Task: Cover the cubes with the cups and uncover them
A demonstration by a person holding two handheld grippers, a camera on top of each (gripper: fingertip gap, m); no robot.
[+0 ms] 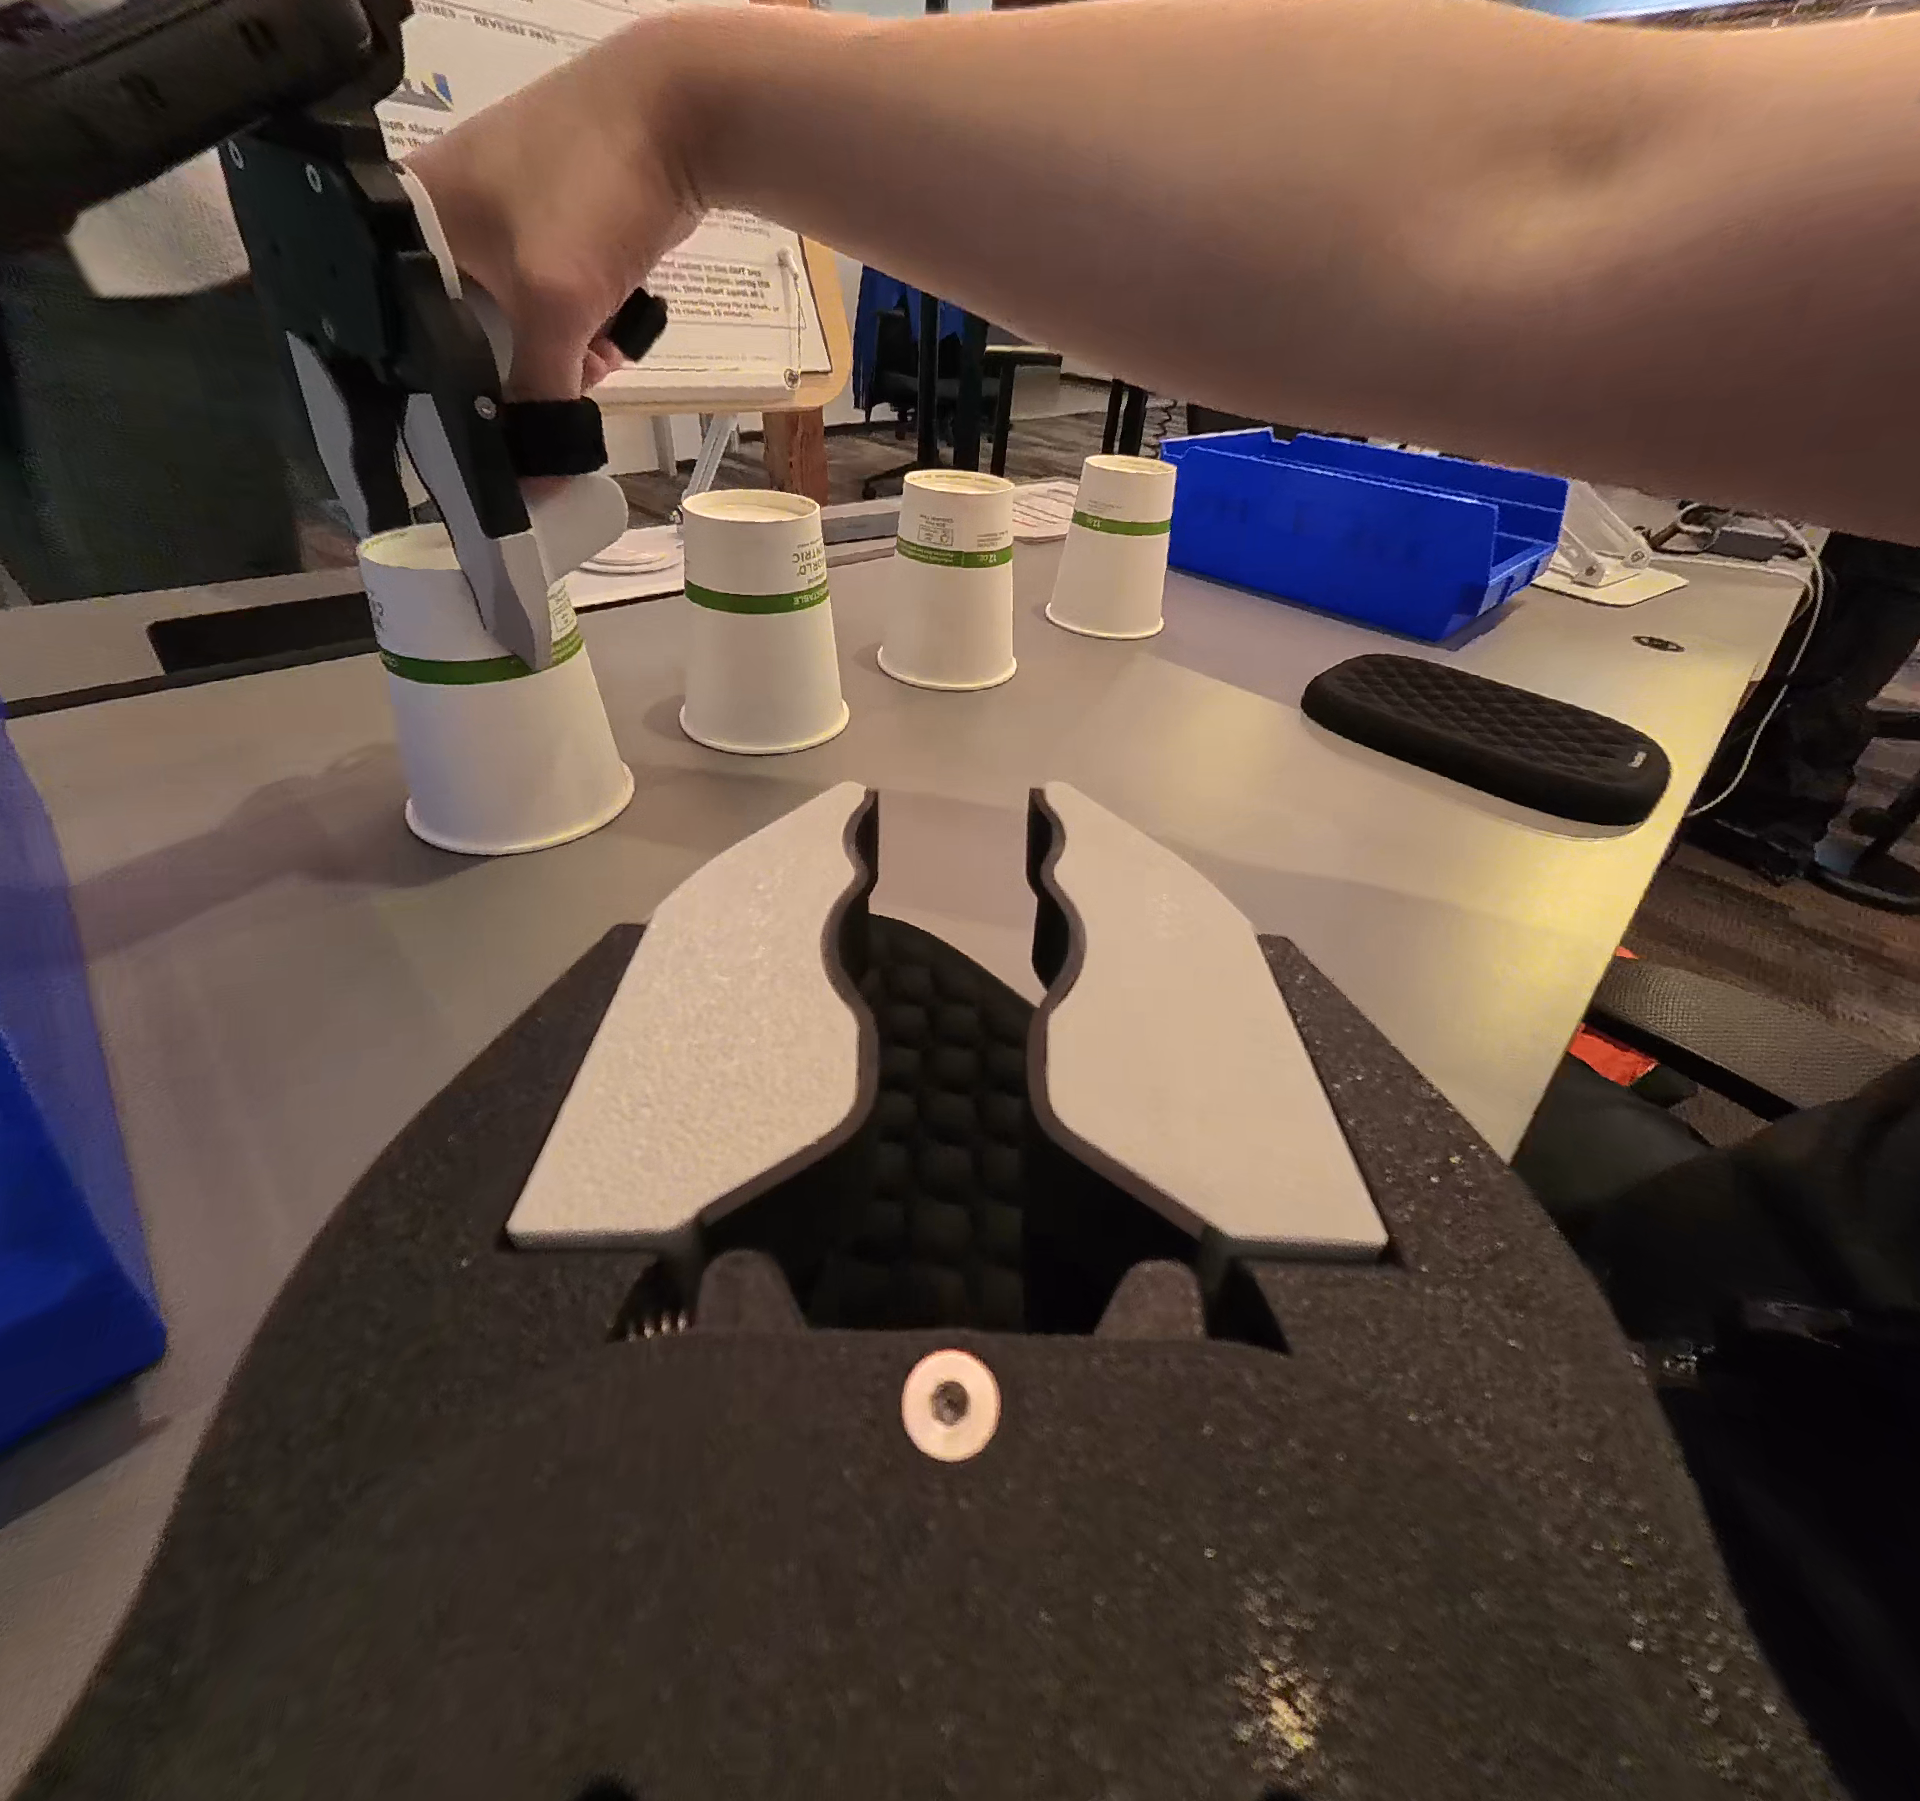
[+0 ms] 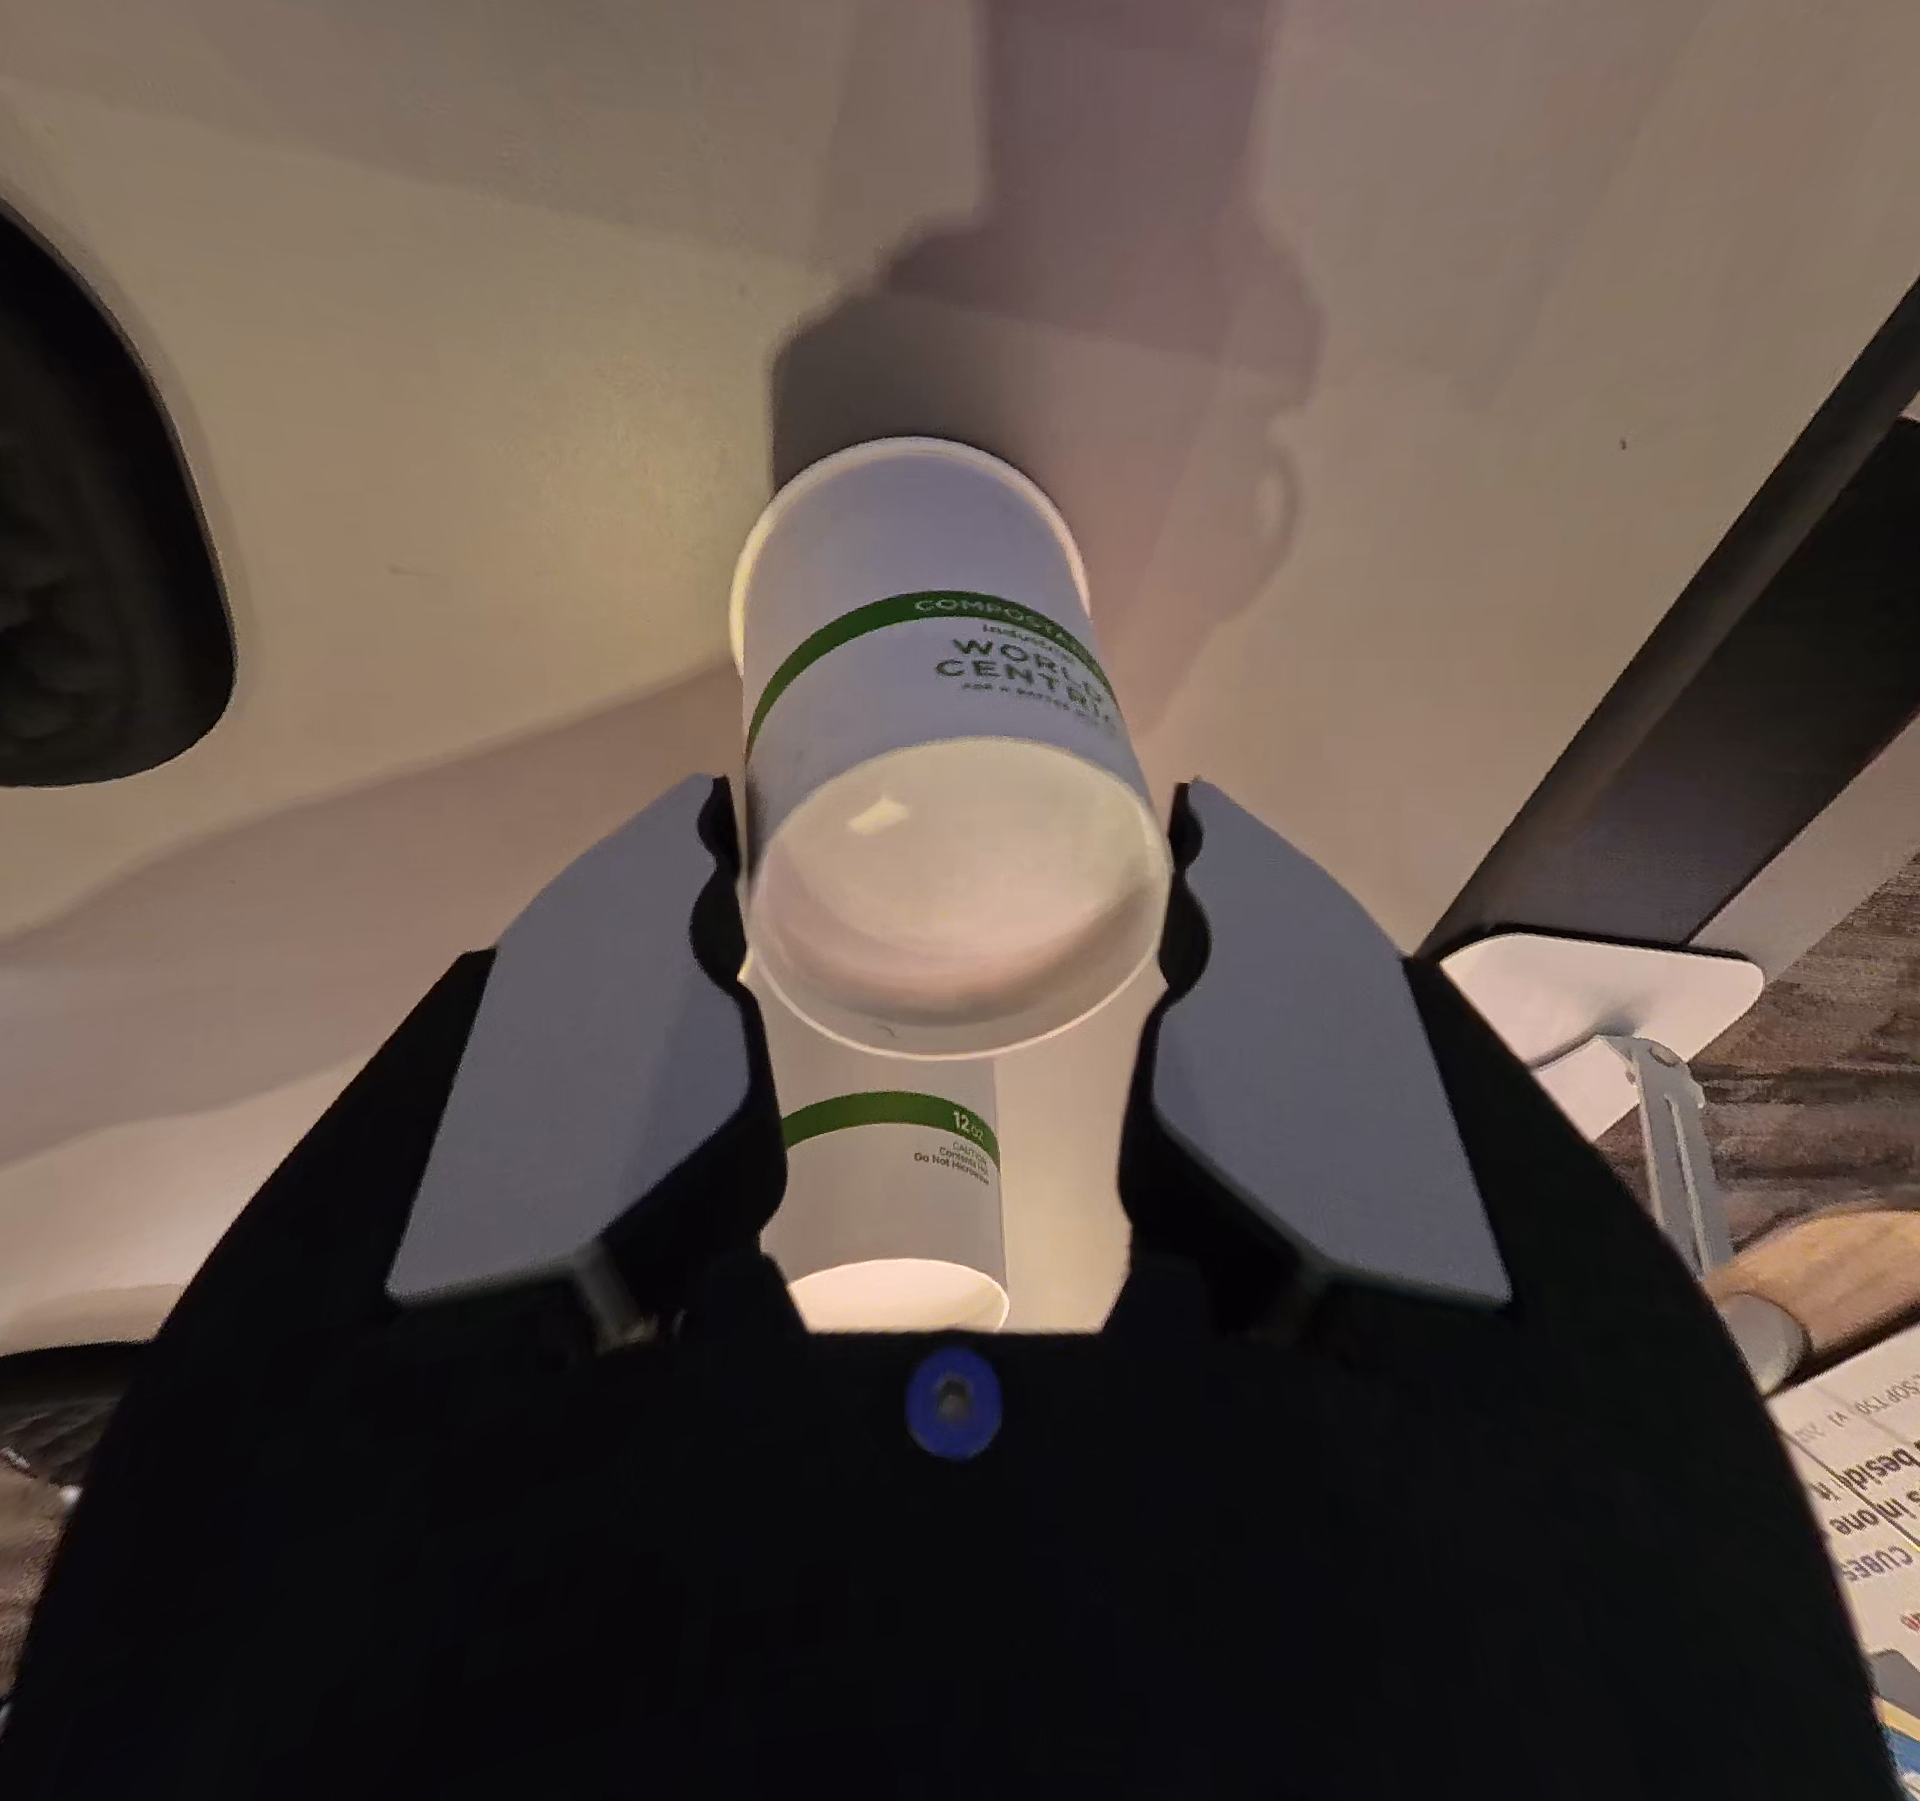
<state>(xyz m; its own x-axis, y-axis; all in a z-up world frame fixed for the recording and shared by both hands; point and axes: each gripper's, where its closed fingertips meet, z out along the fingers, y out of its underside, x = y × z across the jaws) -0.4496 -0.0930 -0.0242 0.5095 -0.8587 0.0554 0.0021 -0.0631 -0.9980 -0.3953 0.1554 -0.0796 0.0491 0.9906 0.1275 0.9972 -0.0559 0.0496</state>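
The inverted paper cup (image 1: pixel 499 691) at 10 o'clock on the tabletop (image 1: pixel 1143 816), light and easily crushed, is gripped by the right gripper (image 1: pixel 525 598) near its stiffer base, best squeezed gently, while the left gripper (image 1: pixel 951 816) is held open, empty.

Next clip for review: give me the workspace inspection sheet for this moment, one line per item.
Surface: grey table, bare at the front.
Job's things: four white paper cups upside down in a row; nearest cup tilted; no cubes visible.
Clutter: black wrist rest, blue bin.
Grippers: right gripper around the nearest cup's base; left gripper open, empty.
Cables: some at the table's far right edge.
Surroundings: poster board, office chairs behind.
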